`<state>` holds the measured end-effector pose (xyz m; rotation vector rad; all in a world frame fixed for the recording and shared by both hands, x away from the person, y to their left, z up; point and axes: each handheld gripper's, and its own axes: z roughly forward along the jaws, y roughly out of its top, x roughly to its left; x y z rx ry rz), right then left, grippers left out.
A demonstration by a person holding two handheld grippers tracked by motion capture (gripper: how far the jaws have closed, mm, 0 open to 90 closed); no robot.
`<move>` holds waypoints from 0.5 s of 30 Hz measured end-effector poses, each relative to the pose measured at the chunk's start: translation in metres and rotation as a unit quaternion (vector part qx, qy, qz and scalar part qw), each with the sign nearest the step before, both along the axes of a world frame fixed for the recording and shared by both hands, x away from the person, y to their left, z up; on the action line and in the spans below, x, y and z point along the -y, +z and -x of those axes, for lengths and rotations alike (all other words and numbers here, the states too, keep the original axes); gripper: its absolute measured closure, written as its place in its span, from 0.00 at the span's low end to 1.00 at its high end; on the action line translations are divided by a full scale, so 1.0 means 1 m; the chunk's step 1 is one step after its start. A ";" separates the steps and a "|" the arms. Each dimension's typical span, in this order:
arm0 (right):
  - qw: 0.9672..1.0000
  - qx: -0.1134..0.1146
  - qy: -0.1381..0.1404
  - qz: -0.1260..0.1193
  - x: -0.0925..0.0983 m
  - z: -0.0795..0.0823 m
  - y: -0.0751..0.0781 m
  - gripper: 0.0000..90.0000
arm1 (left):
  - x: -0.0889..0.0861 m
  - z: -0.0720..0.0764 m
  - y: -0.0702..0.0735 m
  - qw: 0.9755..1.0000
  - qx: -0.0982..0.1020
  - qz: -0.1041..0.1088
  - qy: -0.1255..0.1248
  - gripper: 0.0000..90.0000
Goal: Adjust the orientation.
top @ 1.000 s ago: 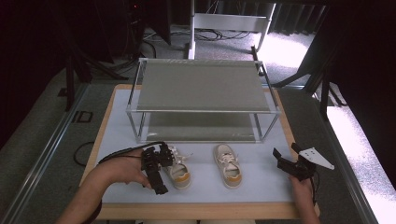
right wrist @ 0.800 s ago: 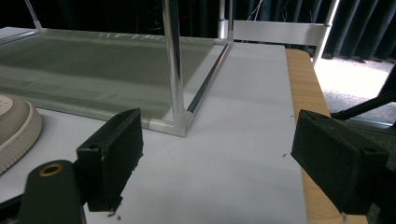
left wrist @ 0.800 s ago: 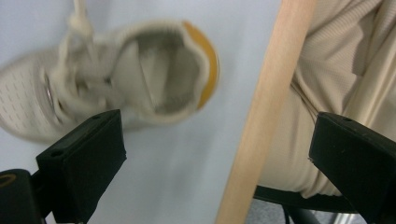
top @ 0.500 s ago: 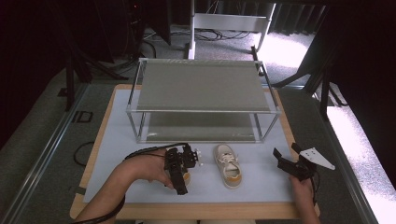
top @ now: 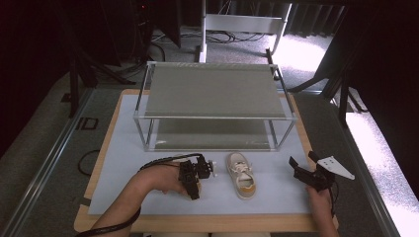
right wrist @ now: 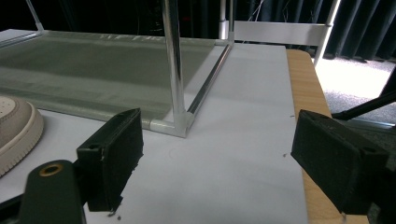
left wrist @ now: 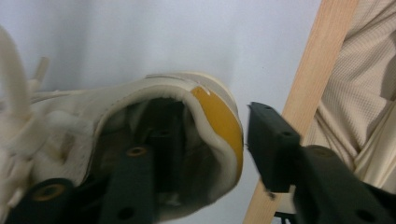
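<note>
Pinching the heel of a small shoe (left wrist: 140, 135), the left gripper (top: 193, 174) has one matte black jaw down inside the opening and the other outside, behind the mustard-yellow heel tab; its jaws have just been closing, with that padded heel wall between them. Whether the outer pad presses the tab or stands a hair off is hard to tell. The shoe is cream, soft and leather-like, with a rolled collar and thick off-white laces bunched to the jaw's left. Beyond the outer jaw run the pale wooden table edge (left wrist: 303, 107) and a ribbed beige sleeve (left wrist: 359, 93).

A second shoe (top: 240, 174), same cream upper and rounded rubbery toe, lies just right of that gripper on the smooth white mat (top: 276, 187), toe toward the rack.

Off to the right, the right gripper (top: 307, 173) hangs with its blocky black jaws spread wide on nothing. Ahead of it stands the rack (right wrist: 175, 60): thin shiny metal tubes with grey, finely woven mesh shelves, its corner foot just past the jaws.
</note>
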<state>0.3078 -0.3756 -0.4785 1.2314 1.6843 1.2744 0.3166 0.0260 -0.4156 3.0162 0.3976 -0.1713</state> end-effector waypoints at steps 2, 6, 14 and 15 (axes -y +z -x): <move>1.000 0.001 0.000 0.000 0.000 0.000 0.000 0.18 | 0.001 0.000 -0.002 1.000 0.003 -0.002 -0.005 0.71; 1.000 0.001 0.000 0.001 0.000 0.000 0.000 0.18 | 0.005 0.002 -0.002 1.000 0.008 -0.007 -0.030 0.78; 1.000 0.001 0.000 0.001 0.000 0.000 0.000 0.18 | 0.010 0.011 0.011 0.991 0.055 0.014 -0.122 0.85; 1.000 0.001 0.000 0.000 0.000 0.000 0.000 0.18 | 0.012 0.011 0.013 0.990 0.053 0.016 -0.126 0.85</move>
